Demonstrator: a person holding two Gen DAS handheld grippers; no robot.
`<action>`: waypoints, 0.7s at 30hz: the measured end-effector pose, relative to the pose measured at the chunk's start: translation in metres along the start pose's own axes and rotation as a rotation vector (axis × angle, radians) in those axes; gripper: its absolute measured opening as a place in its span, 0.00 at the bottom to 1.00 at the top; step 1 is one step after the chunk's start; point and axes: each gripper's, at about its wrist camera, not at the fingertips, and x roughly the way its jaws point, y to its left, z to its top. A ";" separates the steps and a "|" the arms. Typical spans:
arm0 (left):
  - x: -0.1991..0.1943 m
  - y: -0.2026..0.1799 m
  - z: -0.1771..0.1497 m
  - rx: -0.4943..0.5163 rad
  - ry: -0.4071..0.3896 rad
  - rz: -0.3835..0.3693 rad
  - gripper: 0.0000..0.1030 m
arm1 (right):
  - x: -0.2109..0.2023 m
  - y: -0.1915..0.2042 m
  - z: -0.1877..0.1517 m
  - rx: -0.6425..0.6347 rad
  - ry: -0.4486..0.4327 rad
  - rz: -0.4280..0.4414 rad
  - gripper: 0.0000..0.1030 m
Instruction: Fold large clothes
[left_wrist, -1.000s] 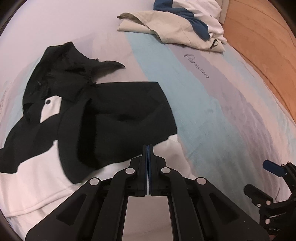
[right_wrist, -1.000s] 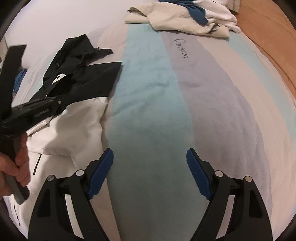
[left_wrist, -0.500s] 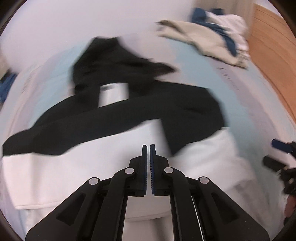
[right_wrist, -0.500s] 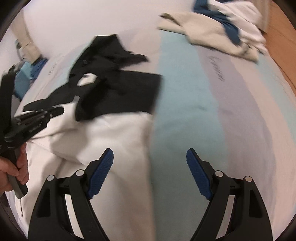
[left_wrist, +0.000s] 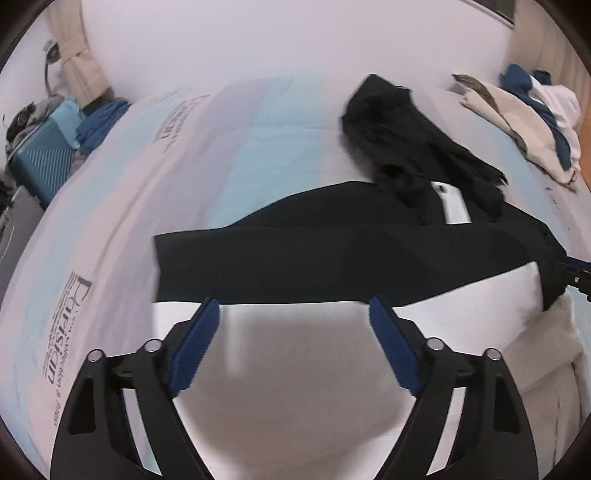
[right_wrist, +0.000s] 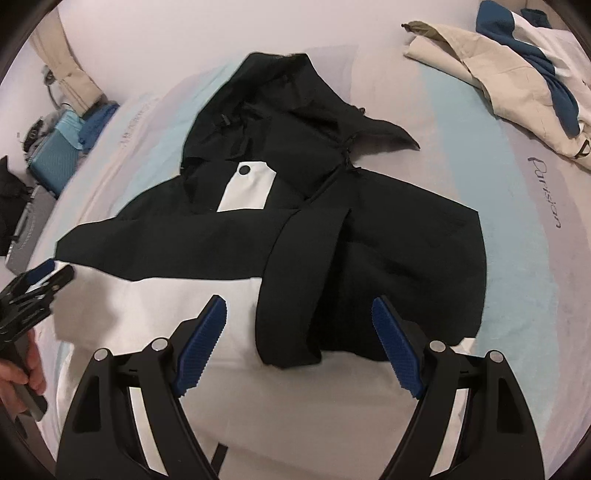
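Observation:
A black and white hooded jacket (right_wrist: 369, 240) lies spread on the bed, hood toward the wall, one black sleeve folded across its front. It also shows in the left wrist view (left_wrist: 332, 258), with its left sleeve stretched out flat. My left gripper (left_wrist: 293, 343) is open and empty over the white lower part of the jacket; it also shows at the left edge of the right wrist view (right_wrist: 40, 280). My right gripper (right_wrist: 295, 343) is open and empty above the folded black sleeve and white hem.
A beige, white and blue garment (right_wrist: 517, 70) lies crumpled at the bed's far right. The striped bedspread (right_wrist: 535, 258) has free room to the right. A teal suitcase (left_wrist: 40, 158) and clutter stand beside the bed at the left.
My left gripper was shut and has opened, letting go of the sleeve, which now lies stretched to the left. Both grippers swung left over the jacket.

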 end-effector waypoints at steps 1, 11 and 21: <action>0.003 0.010 0.000 -0.012 0.010 0.003 0.81 | 0.004 0.002 0.001 0.004 0.008 -0.008 0.75; 0.028 0.058 -0.012 -0.006 0.085 -0.022 0.81 | 0.027 -0.001 -0.008 0.059 0.068 -0.013 0.14; 0.012 0.036 0.000 0.025 0.060 -0.065 0.81 | -0.042 -0.028 -0.002 0.022 -0.040 -0.182 0.05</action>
